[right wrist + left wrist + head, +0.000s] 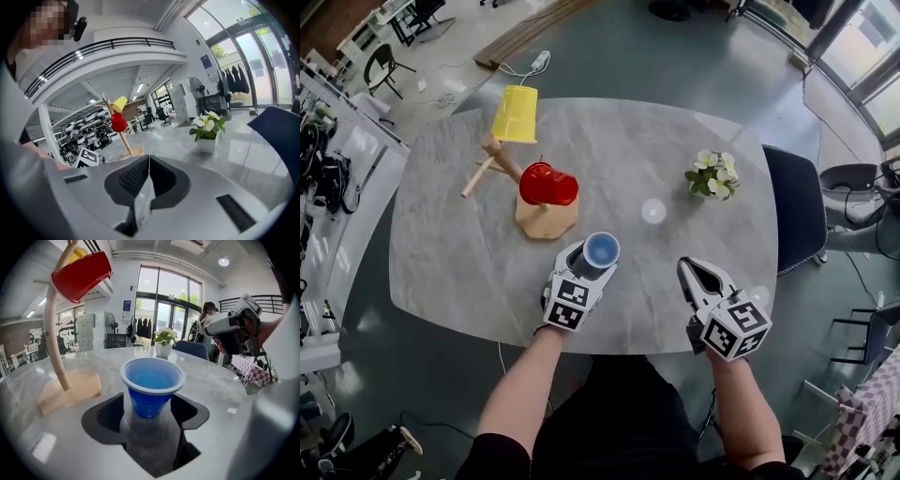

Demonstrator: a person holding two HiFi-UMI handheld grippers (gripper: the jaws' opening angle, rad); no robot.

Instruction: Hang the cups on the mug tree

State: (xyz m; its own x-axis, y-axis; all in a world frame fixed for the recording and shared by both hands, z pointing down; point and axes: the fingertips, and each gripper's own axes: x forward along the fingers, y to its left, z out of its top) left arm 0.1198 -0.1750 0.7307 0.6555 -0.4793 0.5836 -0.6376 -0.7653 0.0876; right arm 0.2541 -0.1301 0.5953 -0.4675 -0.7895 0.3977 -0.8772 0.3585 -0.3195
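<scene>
The left tool (pixel 587 262) has its jaws closed against the lower sides of a blue cup (pixel 151 380), which stands upright between them with its mouth up, over the near part of the desk (pixel 675 141). Whether the cup's bottom rests on the desk cannot be told. The right tool (pixel 692 270) is beside it, jaws together with nothing in them. Farther back, the mug tree (pixel 546 220) carries a red cup (pixel 548 184) and a yellow cup (pixel 516 113). A small pot of flowers (pixel 712 175) sits to the right.

Left claw (pixel 150 404) grips upright blue cup (pixel 151 379).
</scene>
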